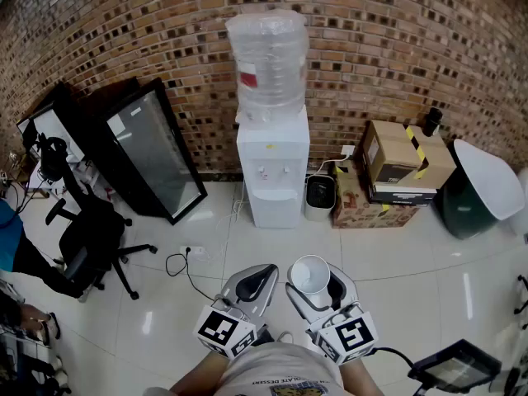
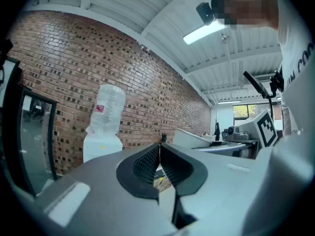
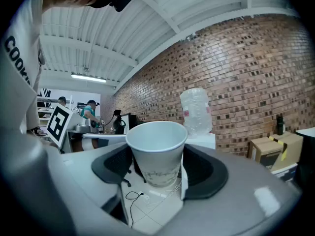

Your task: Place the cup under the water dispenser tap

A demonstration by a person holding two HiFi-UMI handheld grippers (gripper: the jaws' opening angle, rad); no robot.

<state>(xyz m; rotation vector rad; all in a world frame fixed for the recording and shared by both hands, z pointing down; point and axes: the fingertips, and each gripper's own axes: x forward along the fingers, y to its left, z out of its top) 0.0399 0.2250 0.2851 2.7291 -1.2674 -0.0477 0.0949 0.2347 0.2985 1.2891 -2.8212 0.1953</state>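
My right gripper (image 1: 316,285) pinches the cup (image 3: 156,151), lower centre; my left gripper (image 2: 159,162) is pressed together, empty; the thin wall may crumple or slip before reaching the dispenser (image 1: 273,172), well apart.

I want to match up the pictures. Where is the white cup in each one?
Head view: the cup is low, just right of centre, gripped between jaws.
Left gripper view: not in it.
Right gripper view: middle, a bit low, upright between the jaws.
Shared landmark: the water dispenser against the brick wall shows in all three views.
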